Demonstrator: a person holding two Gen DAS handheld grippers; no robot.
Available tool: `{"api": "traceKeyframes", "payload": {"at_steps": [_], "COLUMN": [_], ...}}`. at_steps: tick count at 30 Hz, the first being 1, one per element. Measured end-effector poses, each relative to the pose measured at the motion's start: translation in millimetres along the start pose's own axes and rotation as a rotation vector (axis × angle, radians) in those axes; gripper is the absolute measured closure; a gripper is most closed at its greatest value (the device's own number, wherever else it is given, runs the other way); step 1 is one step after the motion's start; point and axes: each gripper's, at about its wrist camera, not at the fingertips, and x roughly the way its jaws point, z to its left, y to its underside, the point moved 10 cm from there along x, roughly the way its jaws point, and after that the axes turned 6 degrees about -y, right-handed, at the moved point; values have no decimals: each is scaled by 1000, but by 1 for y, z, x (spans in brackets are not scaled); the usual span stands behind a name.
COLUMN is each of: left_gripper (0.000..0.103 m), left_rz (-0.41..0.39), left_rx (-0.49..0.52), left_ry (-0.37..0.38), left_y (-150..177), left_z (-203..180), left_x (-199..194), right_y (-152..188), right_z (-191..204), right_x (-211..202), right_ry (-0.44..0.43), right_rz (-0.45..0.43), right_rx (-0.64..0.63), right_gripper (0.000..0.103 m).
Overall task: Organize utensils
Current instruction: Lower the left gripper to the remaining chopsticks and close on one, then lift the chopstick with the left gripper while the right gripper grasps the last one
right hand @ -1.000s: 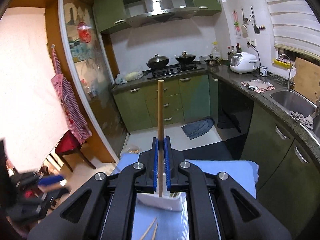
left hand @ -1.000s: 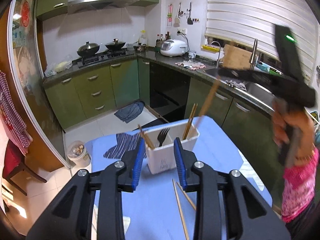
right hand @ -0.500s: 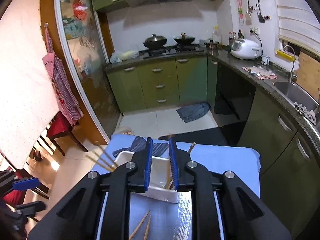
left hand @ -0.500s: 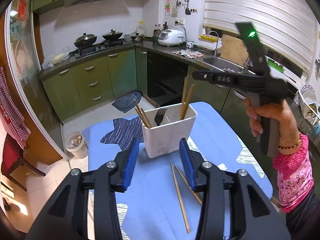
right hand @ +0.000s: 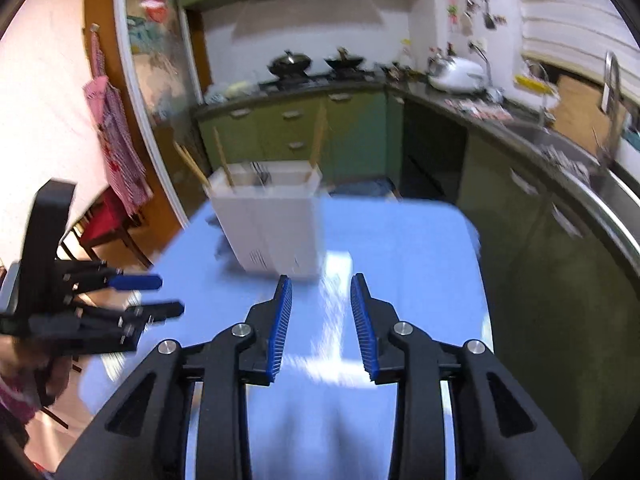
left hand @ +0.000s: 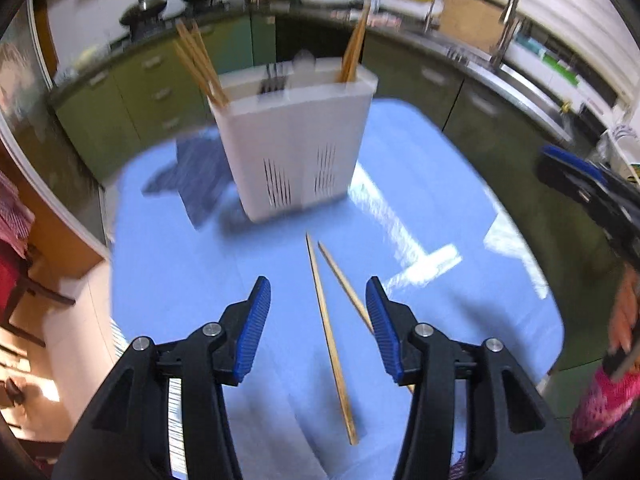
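A white utensil holder [left hand: 294,140] stands on the blue table [left hand: 460,280]; it also shows in the right wrist view [right hand: 276,220]. It holds wooden chopsticks at its left [left hand: 198,62] and right [left hand: 354,46] ends and a dark fork [left hand: 272,78] in the middle. Two loose chopsticks [left hand: 330,336] lie on the table in front of it. My left gripper [left hand: 318,308] is open and empty, low over these two, which lie between its jaws. My right gripper [right hand: 322,312] is open and empty, back from the holder.
Green kitchen cabinets [right hand: 288,128], a stove with woks [right hand: 316,64] and a sink [right hand: 600,176] run behind and to the right of the table. A chair [right hand: 104,224] stands at the left. The table's edges fall off on all sides.
My right gripper let a chopstick go into the holder, opened and drew back to the right. My left gripper opened wider and came down over the two loose chopsticks.
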Motion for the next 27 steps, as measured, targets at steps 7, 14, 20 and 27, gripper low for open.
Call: {"api": "traceKeyframes", "payload": {"at_steps": [7, 14, 20, 27], "left_gripper": [62, 67, 78, 93], "left_rz": [130, 174, 192, 199], "left_rx": [-22, -22, -9, -1], "left_ry": [-32, -51, -56, -63], "left_y": [22, 22, 18, 16], "left_z": [-5, -6, -12, -14], "left_x": [71, 103, 115, 119], "right_y": [64, 74, 74, 77], "right_z": [-19, -28, -38, -39], "right_x": [16, 24, 27, 29], "right_ry": [1, -11, -7, -18], "right_rz": [96, 118, 125, 135], "right_rx": [53, 103, 129, 148], "right_gripper": [72, 66, 66, 66]}}
